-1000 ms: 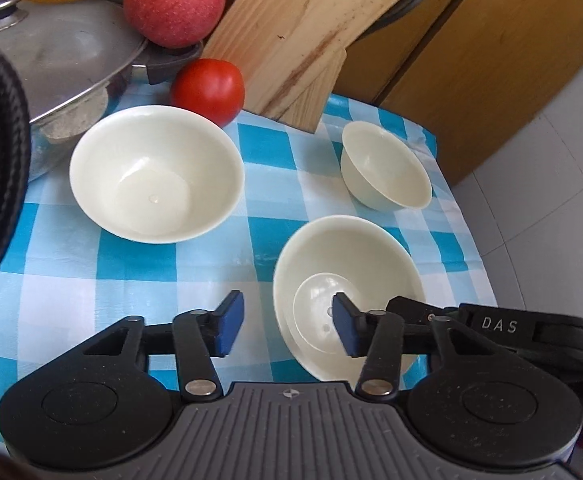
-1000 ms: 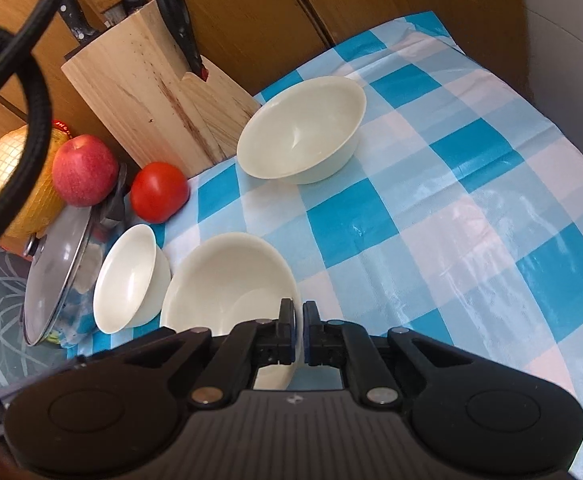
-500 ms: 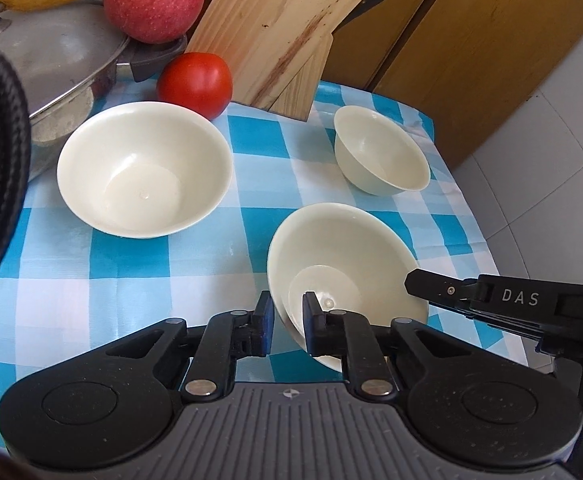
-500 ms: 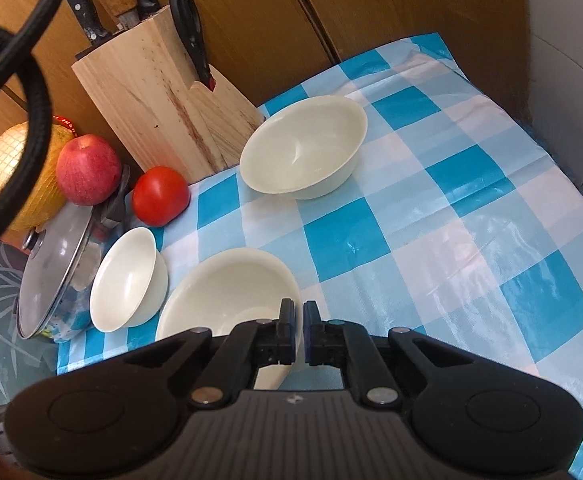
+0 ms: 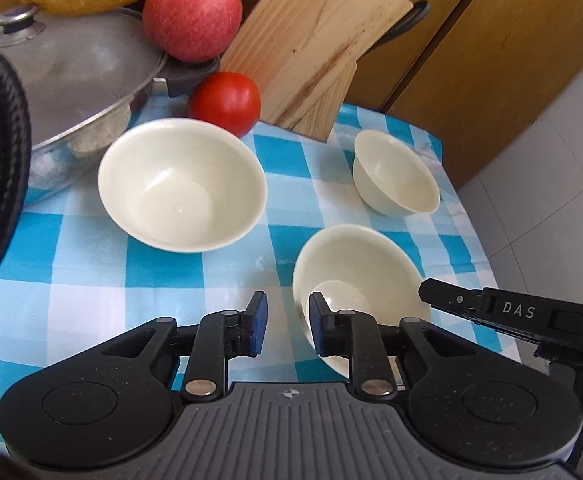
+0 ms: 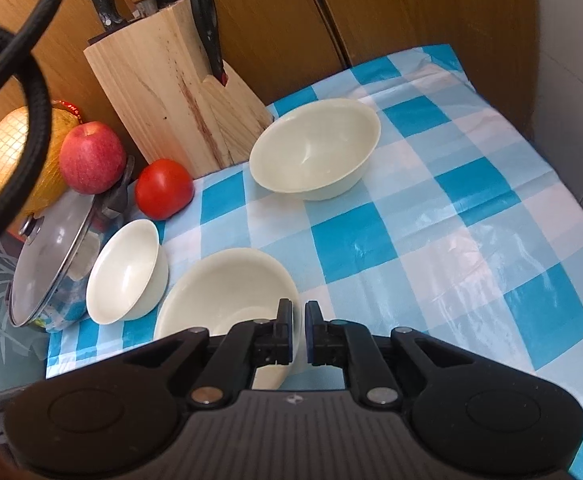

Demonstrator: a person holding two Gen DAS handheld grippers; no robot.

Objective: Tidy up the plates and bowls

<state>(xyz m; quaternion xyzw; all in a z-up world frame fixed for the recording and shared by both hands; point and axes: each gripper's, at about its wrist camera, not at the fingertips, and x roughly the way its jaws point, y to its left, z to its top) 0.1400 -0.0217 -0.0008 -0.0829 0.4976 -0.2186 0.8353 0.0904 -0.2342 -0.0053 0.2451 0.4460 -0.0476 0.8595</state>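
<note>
Two grippers at the tilted middle bowl on a blue-checked cloth

Right gripper (image 6: 299, 330) pinches the middle bowl (image 6: 227, 284) rim, lower centre; left gripper (image 5: 285, 320) stands narrowly parted, one finger inside that bowl. "DAS" reads on the right gripper's side, lower right of the left view.

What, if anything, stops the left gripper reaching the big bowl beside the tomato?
Probably nothing, so likely yes: the left gripper is open and only bare checked tablecloth lies before the big bowl. It must first lift off the rim of the nearer bowl, which its jaws straddle.
</note>
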